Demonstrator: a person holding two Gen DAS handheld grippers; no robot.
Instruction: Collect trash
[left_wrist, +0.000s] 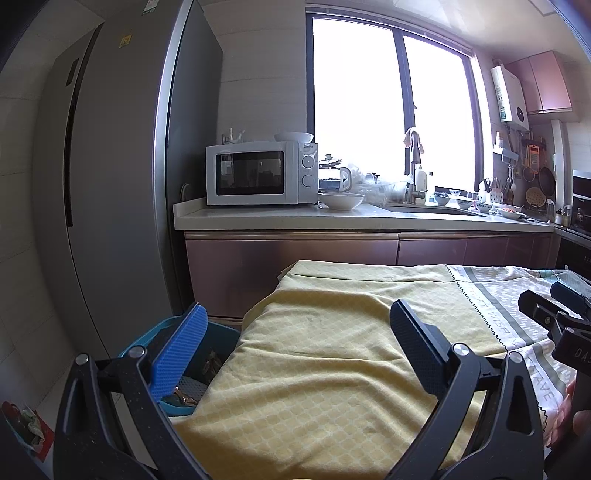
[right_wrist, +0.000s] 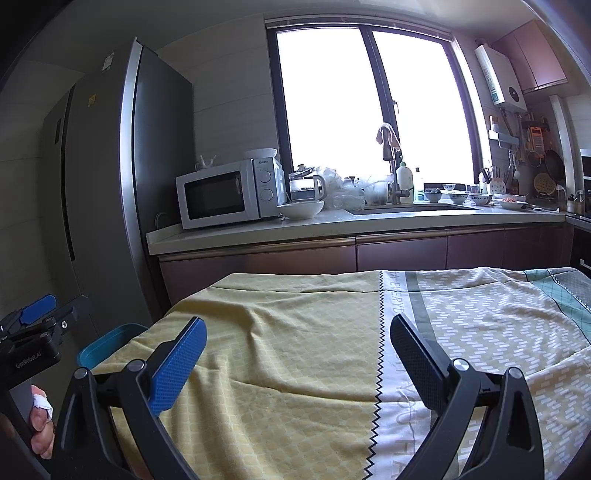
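A blue bin (left_wrist: 221, 339) stands on the floor at the table's left edge, with brown scraps (left_wrist: 184, 398) lying inside it. Its rim also shows in the right wrist view as the blue bin (right_wrist: 107, 343). My left gripper (left_wrist: 299, 332) is open and holds nothing, its blue finger over the bin and its black finger over the cloth. My right gripper (right_wrist: 299, 347) hangs open over the cloth-covered table (right_wrist: 295, 369), nothing between its fingers. I see no loose trash on the cloth.
A yellow and patterned cloth (left_wrist: 332, 369) covers the table. Behind it runs a kitchen counter (left_wrist: 332, 218) with a microwave (left_wrist: 258, 173), a white bowl (left_wrist: 340, 201) and a sink. A tall fridge (left_wrist: 110, 184) stands at the left. Something red lies on the floor (left_wrist: 26, 424).
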